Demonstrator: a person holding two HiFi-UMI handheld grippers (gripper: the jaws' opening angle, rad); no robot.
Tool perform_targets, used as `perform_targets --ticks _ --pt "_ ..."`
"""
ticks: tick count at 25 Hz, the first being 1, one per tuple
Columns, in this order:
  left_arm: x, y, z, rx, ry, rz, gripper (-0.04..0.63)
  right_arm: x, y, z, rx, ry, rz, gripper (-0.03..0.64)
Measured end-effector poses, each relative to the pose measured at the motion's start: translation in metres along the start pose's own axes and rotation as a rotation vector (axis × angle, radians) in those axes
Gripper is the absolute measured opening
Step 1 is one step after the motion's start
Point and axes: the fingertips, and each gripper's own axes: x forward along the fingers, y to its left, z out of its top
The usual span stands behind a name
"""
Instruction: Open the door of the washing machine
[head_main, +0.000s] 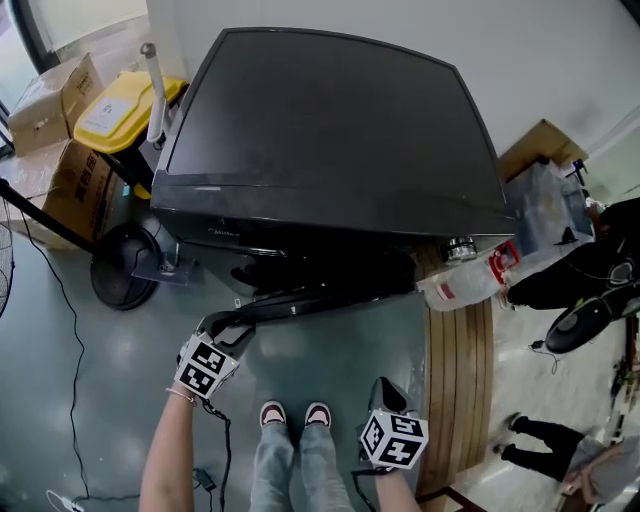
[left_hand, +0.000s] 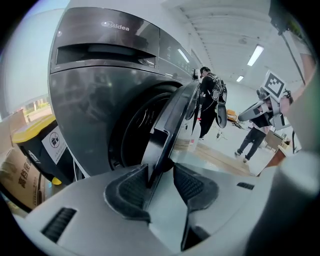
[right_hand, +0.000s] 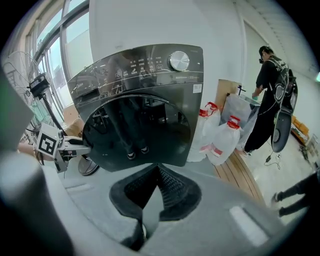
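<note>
Grey polished floor filled the lower half of the head view, with the dark washing machine (head_main: 330, 120) set against a white wall and its door (head_main: 330, 298) already swung part-way out toward me. My left gripper (head_main: 228, 328) sat at the door's free edge. My right gripper (head_main: 384, 392) hung well apart from it, near my shoes (head_main: 290, 412). Left of the machine I saw a yellow-lidded bin (head_main: 120, 110), cardboard boxes (head_main: 60, 95) and a round fan base (head_main: 125, 265) close to the machine's left corner. On the right, water jugs (head_main: 465, 282) stood on a wooden slat platform (head_main: 460, 380) just beside the machine, and a person in black (head_main: 585, 270) stood beyond them.

Through the left gripper view, the jaws stood apart with the door's rim between them. The rim lay against the left pad (left_hand: 131, 189), and a sliver of gap showed before the right pad (left_hand: 195, 184). Behind the door the drum opening (left_hand: 137, 125) was dark. Further back in the room were two people, well clear of the door.

Through the right gripper view, the jaws met at their tips with nothing between them. It faced the machine's front, with the control dial (right_hand: 179, 61) above and the glossy door reflecting my legs. A standing fan (right_hand: 30, 80) stood by the windows on the left, and the jugs crowded the machine's right side.
</note>
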Motion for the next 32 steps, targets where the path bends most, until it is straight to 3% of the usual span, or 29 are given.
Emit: perform_targets --ticks 19,25,32 --pt "-0.015 -0.050 -0.026 -0.024 0.092 -0.034 0.133 -0.045 -0.015 0.000 0.039 -0.043 -0.035 0.006" --pt "-0.019 -0.068 -0.033 -0.043 0.068 0.018 0.130 -0.059 -0.034 -0.017 0.029 -0.019 -0.034 0.005" --pt "-0.023 -0.097 -0.042 -0.085 0.059 0.010 0.123 -0.076 -0.048 -0.038 0.038 0.003 -0.034 0.006"
